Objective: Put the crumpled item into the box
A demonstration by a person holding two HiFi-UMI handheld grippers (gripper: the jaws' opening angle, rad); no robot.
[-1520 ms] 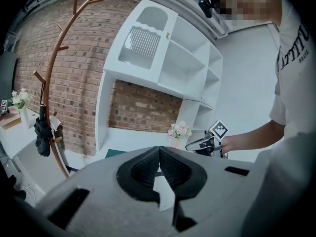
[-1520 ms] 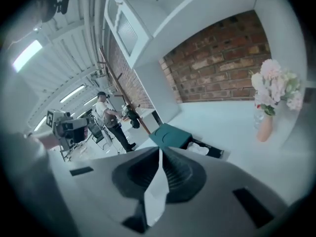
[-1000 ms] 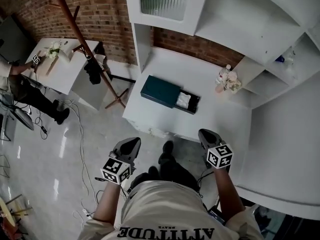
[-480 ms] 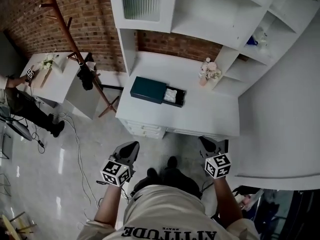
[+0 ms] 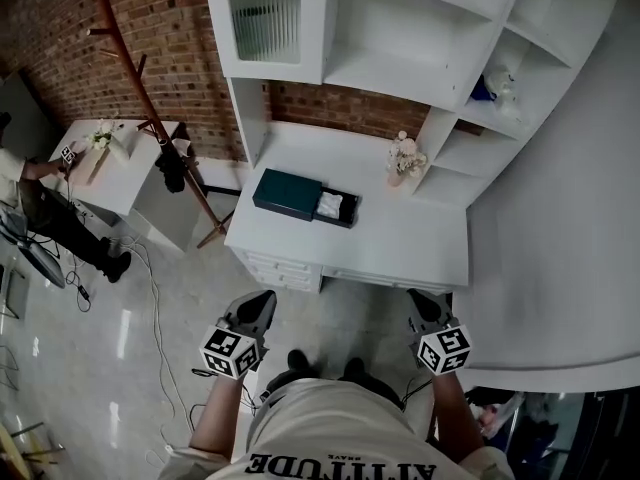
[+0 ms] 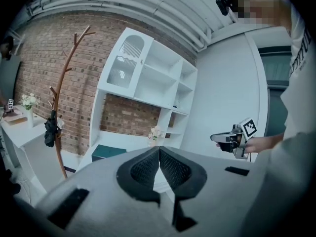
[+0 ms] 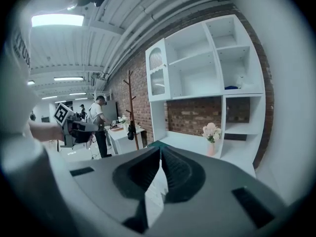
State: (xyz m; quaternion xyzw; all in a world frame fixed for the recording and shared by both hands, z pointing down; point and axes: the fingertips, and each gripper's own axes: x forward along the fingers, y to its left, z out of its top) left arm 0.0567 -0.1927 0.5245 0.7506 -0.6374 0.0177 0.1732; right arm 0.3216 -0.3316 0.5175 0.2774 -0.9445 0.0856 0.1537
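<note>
Since a second ago the person has backed away from the bench (image 5: 400, 243). Both claws, which were close to its front edge, are now held over the floor (image 5: 130, 298) well short of it, and the bench and the white shelf unit (image 5: 400, 38) sit higher in the head view. The left claw (image 5: 258, 303) has its jaws pressed together at the tips with nothing between them, as its own view shows. The right claw (image 5: 424, 303) is likewise closed and empty. Each points towards the bench, one on either side of the person's body. The crumpled item (image 5: 330, 205), white, lies in the open end of the dark teal box (image 5: 285, 192), which rests on the left part of the bench. A vase of flowers (image 5: 402, 158) stands near the bench's back right corner, apart from the box. A wooden coat stand (image 5: 150, 88) rises beside the bench's left end, against the brick wall.
</note>
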